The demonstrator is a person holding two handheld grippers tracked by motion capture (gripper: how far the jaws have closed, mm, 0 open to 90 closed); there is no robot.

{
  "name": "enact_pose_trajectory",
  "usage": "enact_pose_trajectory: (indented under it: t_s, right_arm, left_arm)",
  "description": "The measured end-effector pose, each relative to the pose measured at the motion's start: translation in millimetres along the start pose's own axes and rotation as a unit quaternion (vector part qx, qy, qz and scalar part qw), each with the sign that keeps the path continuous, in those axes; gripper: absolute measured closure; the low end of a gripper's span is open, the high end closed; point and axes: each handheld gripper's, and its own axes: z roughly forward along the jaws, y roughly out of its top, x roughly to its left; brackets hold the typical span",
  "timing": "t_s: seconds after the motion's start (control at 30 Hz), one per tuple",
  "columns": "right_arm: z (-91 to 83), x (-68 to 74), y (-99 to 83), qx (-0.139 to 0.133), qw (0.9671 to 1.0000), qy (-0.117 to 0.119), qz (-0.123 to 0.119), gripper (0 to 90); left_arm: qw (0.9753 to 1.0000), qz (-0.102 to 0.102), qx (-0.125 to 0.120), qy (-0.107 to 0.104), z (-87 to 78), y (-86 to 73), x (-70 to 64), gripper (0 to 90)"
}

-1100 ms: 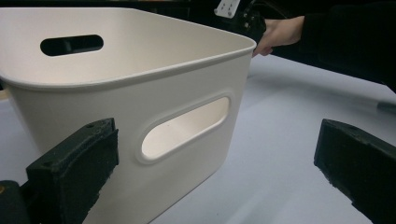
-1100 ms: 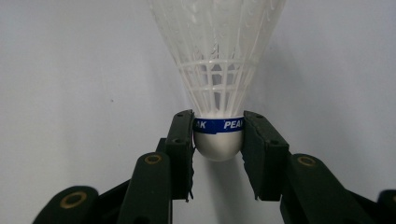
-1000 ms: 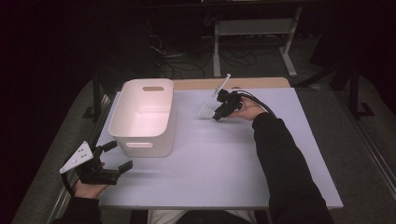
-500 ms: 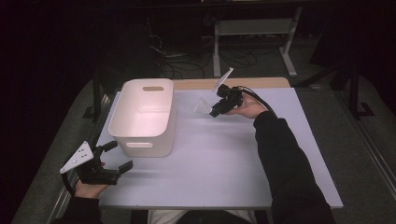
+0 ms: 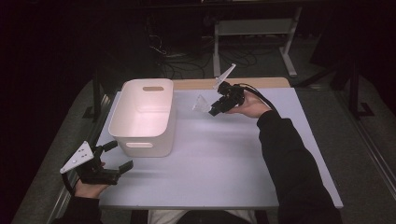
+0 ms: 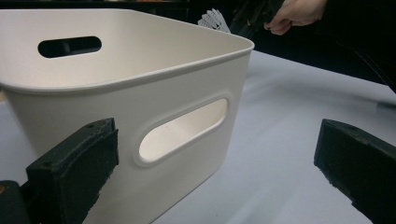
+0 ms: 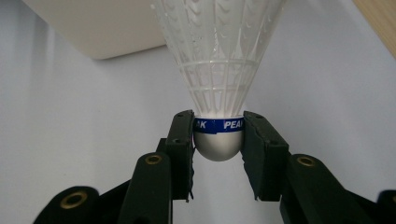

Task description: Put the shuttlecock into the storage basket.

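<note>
The right tool point(image 7: 218, 135) grips one white feathered shuttlecock point(image 7: 218, 60) by its cork, above the pale surface point(image 5: 224, 154); its feather tops are cut off. The left tool point(image 6: 219, 168) stands open beside one white plastic basket point(image 6: 140, 84).

Surface: flat pale lavender-grey rectangular tabletop point(image 5: 224, 154) — strip of bare light wood point(image 5: 261, 83) along far edge | Resting on it: white plastic rectangular bin with cut-out handles point(image 5: 144, 116) — left half, upright, open top
</note>
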Motion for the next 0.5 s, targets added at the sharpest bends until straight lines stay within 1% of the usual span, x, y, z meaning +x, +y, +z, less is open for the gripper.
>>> enact_pose_trajectory:
  t_s: [0.03, 0.07, 0.13, 0.17, 0.4, 0.5]
  right_arm:
    - [-3.4, 3.6, 2.1, -0.001, 1.0, -0.003, 0.0, 64.4]
    - [-4.5, 4.8, 2.7, -0.002, 1.0, -0.001, 0.003, 64.3]
    - [-6.1, 6.0, 3.5, -0.004, 1.0, -0.001, 0.002, 64.3]
    - [-10.5, 9.4, 5.2, -0.007, 1.0, 0.0, 0.0, 64.4]
    - [-16.9, 14.8, 6.8, -0.008, 1.0, 0.0, -0.004, 64.4]
    - [-22.4, 17.9, 8.6, -0.016, 0.9999, 0.003, -0.004, 64.4]
  left_arm:
    - [1.0, -0.001, -0.001, 0.0, -0.3, 0.0, 0.1, 0.0]
    - [1.0, -0.001, -0.002, 0.001, -0.5, 0.0, 0.1, 0.0]
    - [1.0, -0.001, -0.002, 0.001, -0.5, 0.0, 0.0, 0.0]
    - [1.0, 0.0, -0.002, 0.0, -0.3, 0.0, -0.3, 0.0]
    - [1.0, -0.001, -0.002, -0.001, 0.3, 0.2, -0.2, 0.0]
    - [1.0, 0.0, -0.001, -0.001, 0.3, 0.2, 0.1, 0.0]
